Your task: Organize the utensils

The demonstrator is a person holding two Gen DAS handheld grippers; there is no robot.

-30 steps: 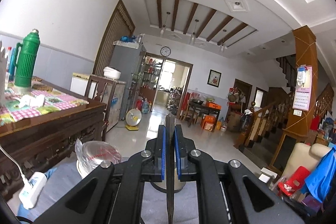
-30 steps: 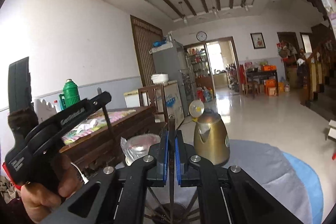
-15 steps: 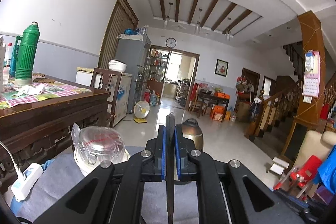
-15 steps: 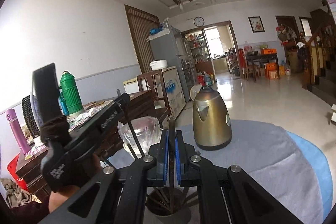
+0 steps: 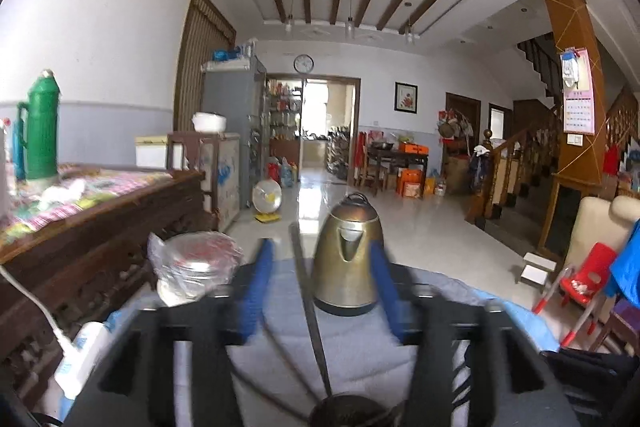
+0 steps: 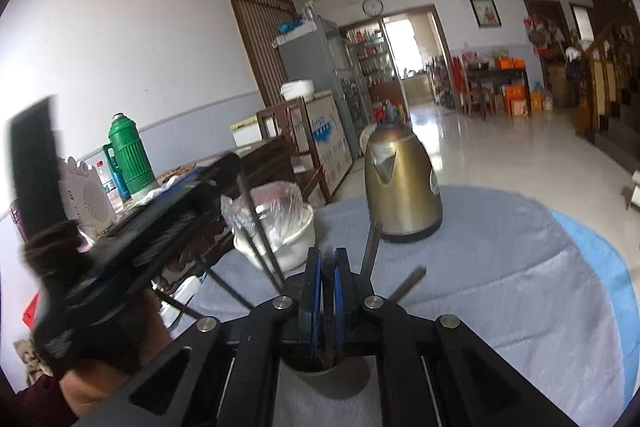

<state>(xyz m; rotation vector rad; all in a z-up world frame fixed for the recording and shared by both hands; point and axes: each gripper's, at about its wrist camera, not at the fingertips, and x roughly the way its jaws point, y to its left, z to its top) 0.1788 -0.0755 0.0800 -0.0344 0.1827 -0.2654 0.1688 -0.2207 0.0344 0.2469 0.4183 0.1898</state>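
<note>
Grey cloth (image 6: 500,267) covers the round table in front of me, with a blue layer showing at its far edge, and beyond it a tiled hall runs back to a doorway with a wall clock (image 5: 303,63) above it. On the cloth stand a brass-coloured electric kettle (image 6: 402,183) and, to its left, a white bowl wrapped in a plastic bag (image 6: 276,227).

Through my left wrist camera the left gripper (image 5: 318,291) has its blue-padded fingers (image 5: 256,287) spread wide and blurred. A dark flat utensil handle (image 5: 310,311) stands free between them, touching neither pad, and leans down into the dark round holder (image 5: 352,411) at the bottom edge of the view.

Through my right wrist camera the right gripper (image 6: 328,277) is clenched on a thin dark utensil (image 6: 329,307), whose lower end reaches into the dark cup-shaped utensil holder (image 6: 324,379) directly beneath the jaws. Several other dark handles (image 6: 256,231) fan out of that holder to the left and right. The left gripper's black body shows at the left of this view, held in a hand (image 6: 96,359).

On the wooden sideboard (image 5: 96,227) at left stands a green thermos (image 5: 42,131).
</note>
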